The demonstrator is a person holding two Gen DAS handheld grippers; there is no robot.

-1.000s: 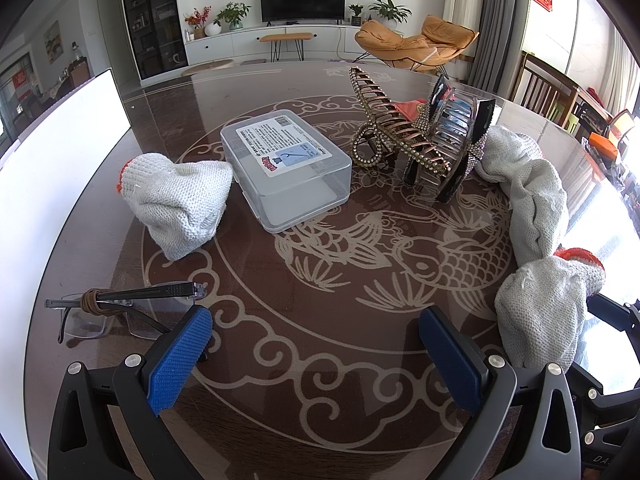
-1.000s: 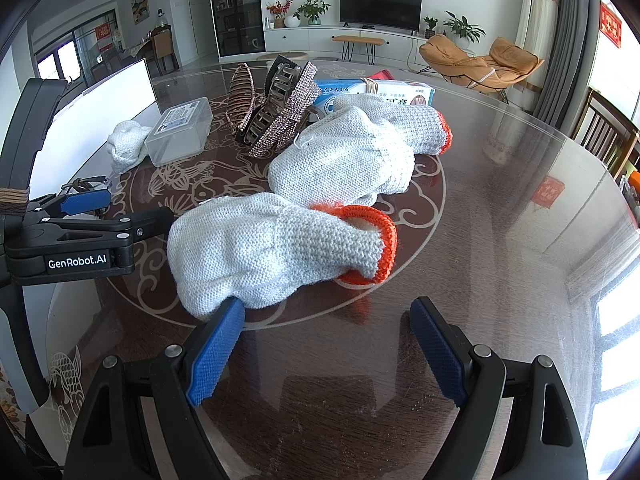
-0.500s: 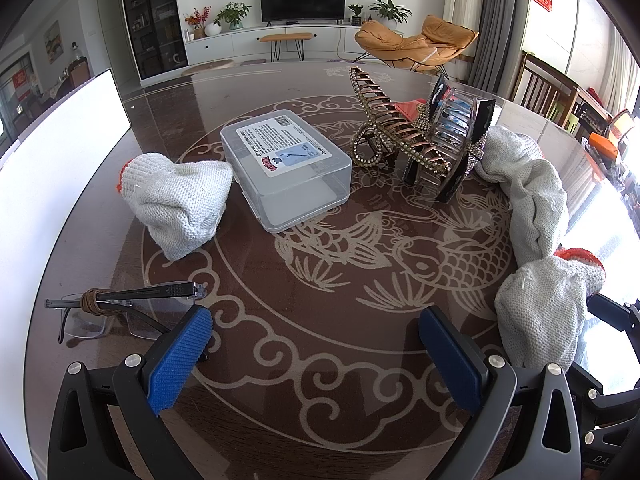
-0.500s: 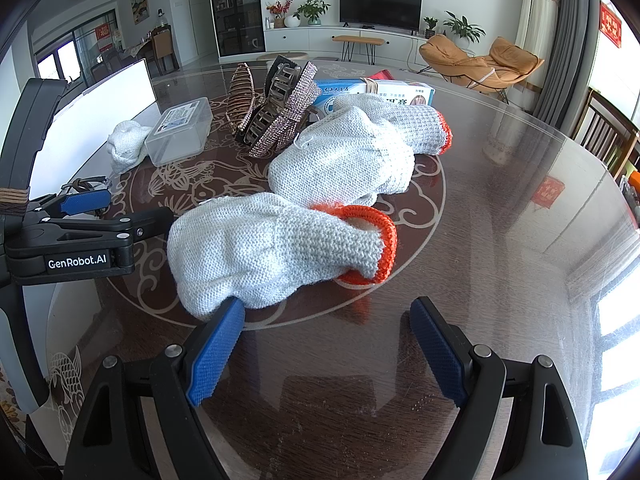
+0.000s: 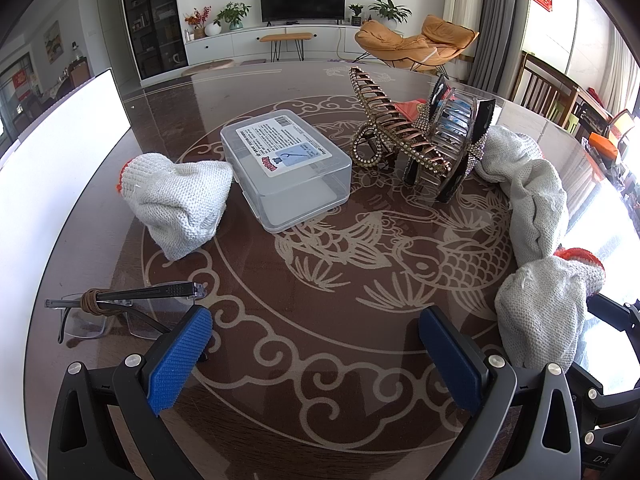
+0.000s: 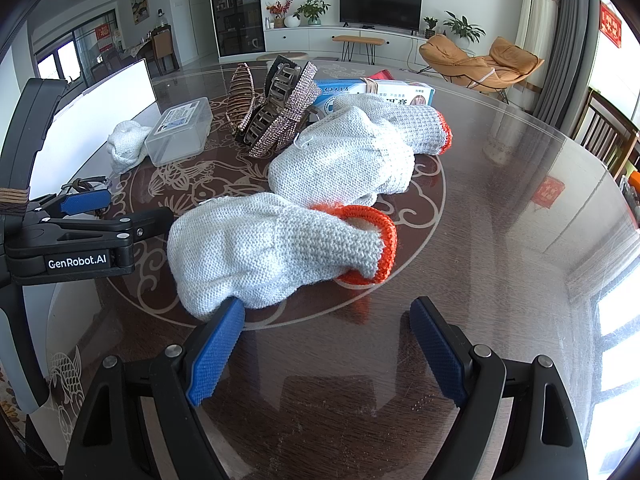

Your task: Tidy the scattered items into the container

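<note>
left wrist view shows the left tongs point(image 5: 314, 354) wide open above the round dark bench point(image 5: 320, 380) with pale fish drawings, and they hold nothing. beside the left blue pad lie thin rimless glasses point(image 5: 120, 308) with a brown band around one arm. further away a crumpled grey knitted glove with orange cuff point(image 5: 178, 202) lies just beside the clear plastic box with a printed label on its lid point(image 5: 286, 168); the lid is on. to the right of the box stand a bronze hair claw with rhinestones point(image 5: 394, 136) and a black and silver hair claw point(image 5: 452, 152), touching each other.

right wrist view shows the right tongs point(image 6: 326, 346) also wide open and empty. the left blue pad point(image 6: 216, 350) is at the edge of a grey knitted glove with orange cuff point(image 6: 276, 248), but i cannot tell if it touches. behind this one lies another grey glove point(image 6: 352, 152), and behind that a blue and white carton point(image 6: 376, 92). a white board point(image 6: 100, 100) stands at the left edge of the bench.
</note>
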